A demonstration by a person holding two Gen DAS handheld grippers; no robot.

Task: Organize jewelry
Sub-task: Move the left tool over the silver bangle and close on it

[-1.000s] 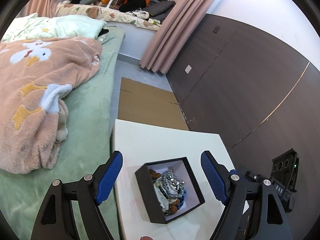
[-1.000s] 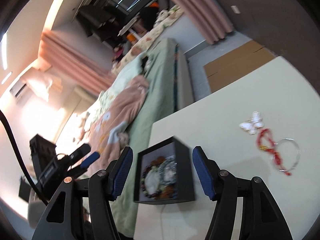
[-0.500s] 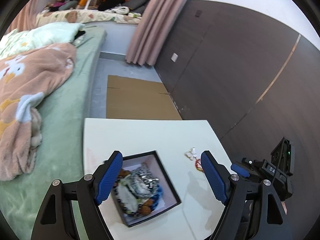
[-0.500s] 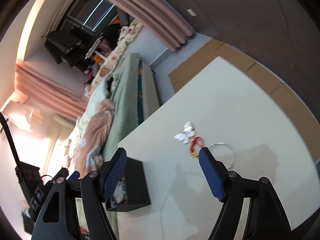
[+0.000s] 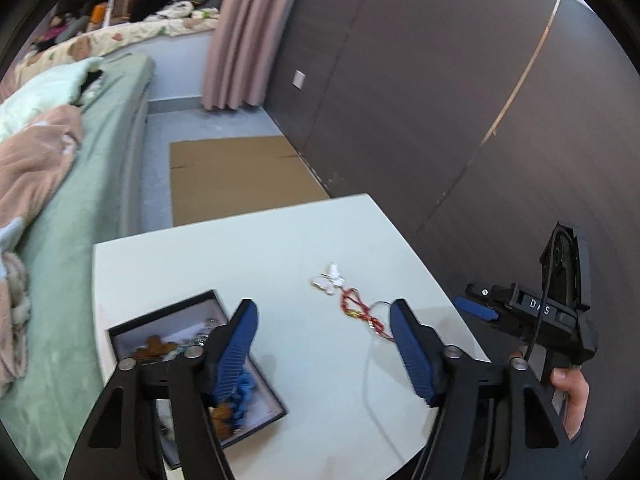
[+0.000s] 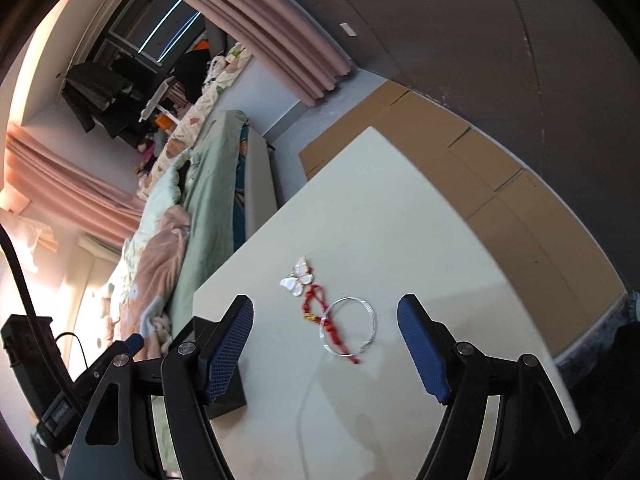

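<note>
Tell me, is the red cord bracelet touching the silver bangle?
Touching. In the right wrist view the red cord bracelet lies across the silver bangle, overlapping its near-left rim on the table.

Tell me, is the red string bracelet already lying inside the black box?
No, the red string bracelet lies on the white table, across the thin silver bangle and apart from the black box.

A black box [image 5: 276,400], white butterfly [image 6: 297,277] and red cord [image 6: 320,312] lie on the cream table [image 6: 400,220].
</note>
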